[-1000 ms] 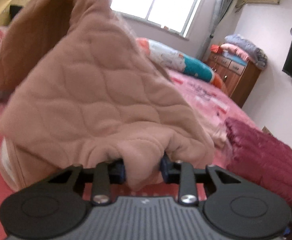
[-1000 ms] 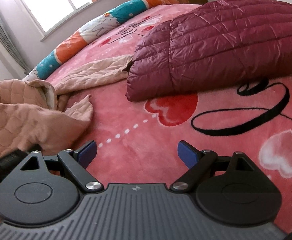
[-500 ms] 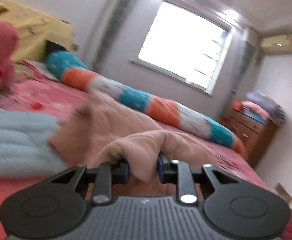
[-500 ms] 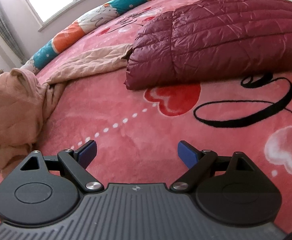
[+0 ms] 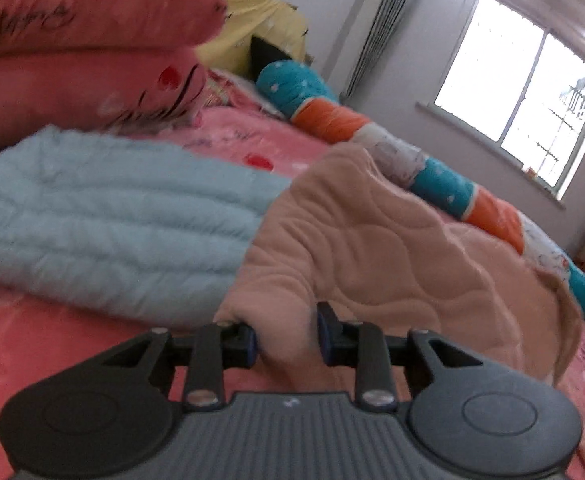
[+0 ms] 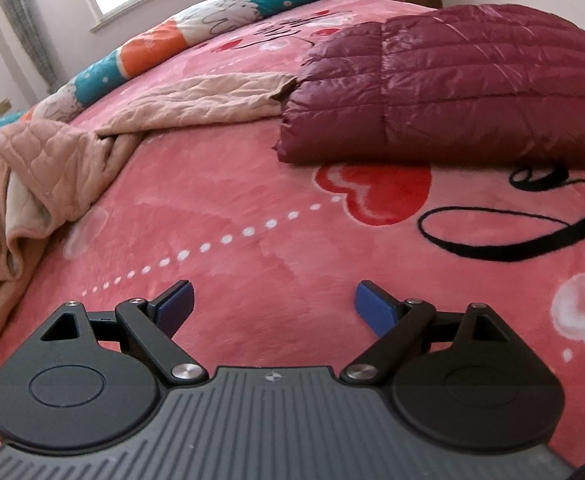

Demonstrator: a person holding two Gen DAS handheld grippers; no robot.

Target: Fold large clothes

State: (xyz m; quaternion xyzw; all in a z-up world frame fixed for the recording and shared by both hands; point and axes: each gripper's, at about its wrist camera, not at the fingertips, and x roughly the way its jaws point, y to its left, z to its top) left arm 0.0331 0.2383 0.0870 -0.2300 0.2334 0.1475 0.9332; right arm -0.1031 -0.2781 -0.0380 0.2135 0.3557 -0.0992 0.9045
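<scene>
quilted tan garment [image 5: 376, 240] clamped in left gripper [image 5: 286, 338], jaws just eased wider; right gripper [image 6: 272, 304] spread, empty, over pink bedspread [image 6: 252, 184].

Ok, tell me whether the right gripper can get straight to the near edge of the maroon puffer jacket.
Probably yes. The right gripper is open and empty, and only bare pink blanket lies between it and the maroon puffer jacket. The beige quilted garment lies off to the side.
</scene>
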